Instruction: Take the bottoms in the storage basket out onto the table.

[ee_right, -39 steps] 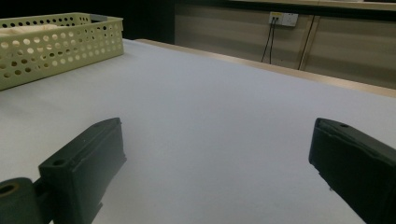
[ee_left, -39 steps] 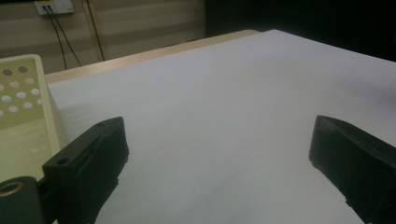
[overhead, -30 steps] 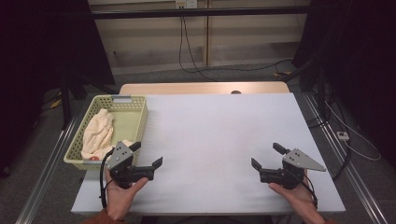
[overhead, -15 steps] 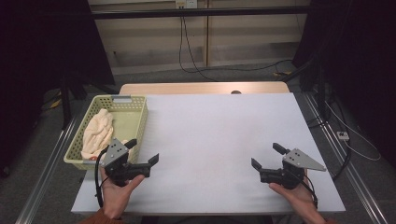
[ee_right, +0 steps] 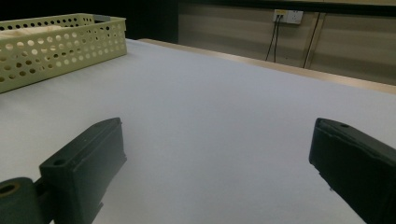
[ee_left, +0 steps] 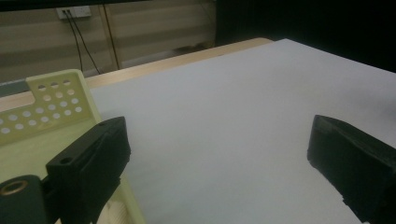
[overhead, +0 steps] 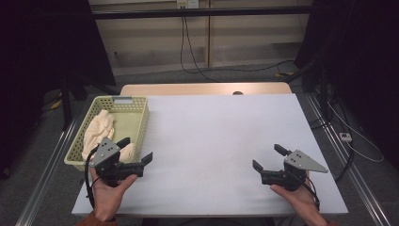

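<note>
The cream cloth (overhead: 99, 129) in the basket (overhead: 141, 113), lower left, is being neared by the wide-open, empty left gripper (overhead: 136, 151); the right gripper (overhead: 267, 158) is being held equally open and empty.

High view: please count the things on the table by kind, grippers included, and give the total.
Green perforated basket: 1
Cream cloth in the basket: 1
Grippers, fingers open: 2, the left gripper and the right gripper
Total: 4

No readable text, labels or numbers anywhere.
</note>
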Action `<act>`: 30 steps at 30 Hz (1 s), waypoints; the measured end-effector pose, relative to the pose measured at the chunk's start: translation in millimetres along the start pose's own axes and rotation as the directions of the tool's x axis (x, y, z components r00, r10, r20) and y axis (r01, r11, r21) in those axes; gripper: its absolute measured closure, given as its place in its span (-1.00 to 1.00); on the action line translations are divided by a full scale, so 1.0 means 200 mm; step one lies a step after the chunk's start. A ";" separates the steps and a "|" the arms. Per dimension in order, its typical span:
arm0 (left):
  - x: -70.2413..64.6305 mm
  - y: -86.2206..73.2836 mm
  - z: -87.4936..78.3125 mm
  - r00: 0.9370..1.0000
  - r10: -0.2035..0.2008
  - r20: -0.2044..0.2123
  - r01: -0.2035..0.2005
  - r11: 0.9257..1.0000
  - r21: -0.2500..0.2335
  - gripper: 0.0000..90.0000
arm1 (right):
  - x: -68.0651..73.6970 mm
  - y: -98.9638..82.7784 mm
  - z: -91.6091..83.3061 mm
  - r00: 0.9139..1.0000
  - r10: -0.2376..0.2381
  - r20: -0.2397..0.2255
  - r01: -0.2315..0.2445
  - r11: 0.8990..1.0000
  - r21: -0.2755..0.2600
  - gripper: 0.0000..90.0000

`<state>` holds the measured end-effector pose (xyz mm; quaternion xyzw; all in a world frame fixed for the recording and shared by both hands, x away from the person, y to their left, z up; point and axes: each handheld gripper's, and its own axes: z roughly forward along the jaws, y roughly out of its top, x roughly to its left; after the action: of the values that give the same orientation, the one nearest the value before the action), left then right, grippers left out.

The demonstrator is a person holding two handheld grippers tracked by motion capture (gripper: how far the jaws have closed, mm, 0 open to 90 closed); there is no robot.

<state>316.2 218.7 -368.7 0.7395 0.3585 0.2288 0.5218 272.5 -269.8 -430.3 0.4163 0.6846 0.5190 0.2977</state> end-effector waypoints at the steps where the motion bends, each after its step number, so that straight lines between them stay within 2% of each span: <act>1: 0.01 0.01 -0.02 1.000 0.002 -0.008 -0.002 1.000 -0.010 -0.87 | 0.00 0.00 0.00 1.000 0.005 0.000 -0.005 1.000 -0.001 -0.93; 11: 0.03 0.05 -0.06 1.000 0.014 -0.010 -0.015 1.000 -0.006 -0.85 | 0.00 0.00 0.00 1.000 0.010 0.006 -0.010 1.000 0.002 -0.93; 15: 0.04 0.06 -0.07 1.000 0.003 -0.014 -0.004 1.000 -0.010 -0.85 | 0.00 0.00 0.00 1.000 0.010 0.004 -0.010 1.000 0.002 -0.93; 28: 0.12 0.09 -0.13 0.997 -0.008 -0.076 0.010 1.000 0.019 -0.85 | 0.01 0.00 0.01 1.000 -0.006 -0.004 0.006 1.000 0.012 -0.93; 30: 0.14 0.09 -0.13 0.997 -0.021 -0.079 0.024 0.999 0.027 -0.85 | 0.01 0.00 0.01 1.000 -0.009 -0.005 0.009 1.000 0.013 -0.93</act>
<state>320.4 252.3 -343.1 0.7331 0.3902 0.2468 0.4993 273.3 -266.9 -431.0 0.4139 0.6905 0.5142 0.2957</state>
